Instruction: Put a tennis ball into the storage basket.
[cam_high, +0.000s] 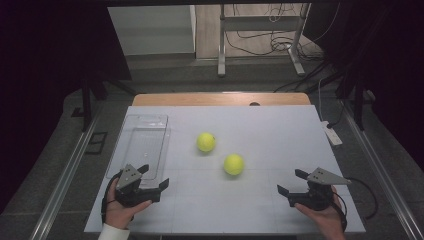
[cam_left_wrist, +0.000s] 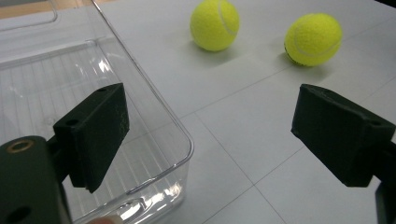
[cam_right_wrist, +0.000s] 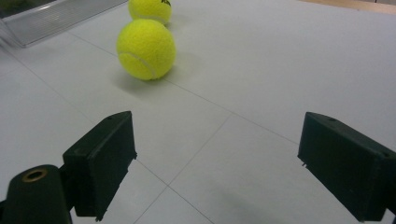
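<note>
Two hands at the table's near edge each hold a gripper with jaws spread and nothing between them. From the right gripper, the near ball lies ahead and toward the tray, a clear run across the table; this gripper looks the closer of the two to it. From the left gripper, whose one jaw hangs over the tray's near corner, both balls lie away from the tray, the far ball slightly beyond the near one (being round, they offer no long axis). Past the white table, a metal stand and loose cables sit on a dim floor.
</note>
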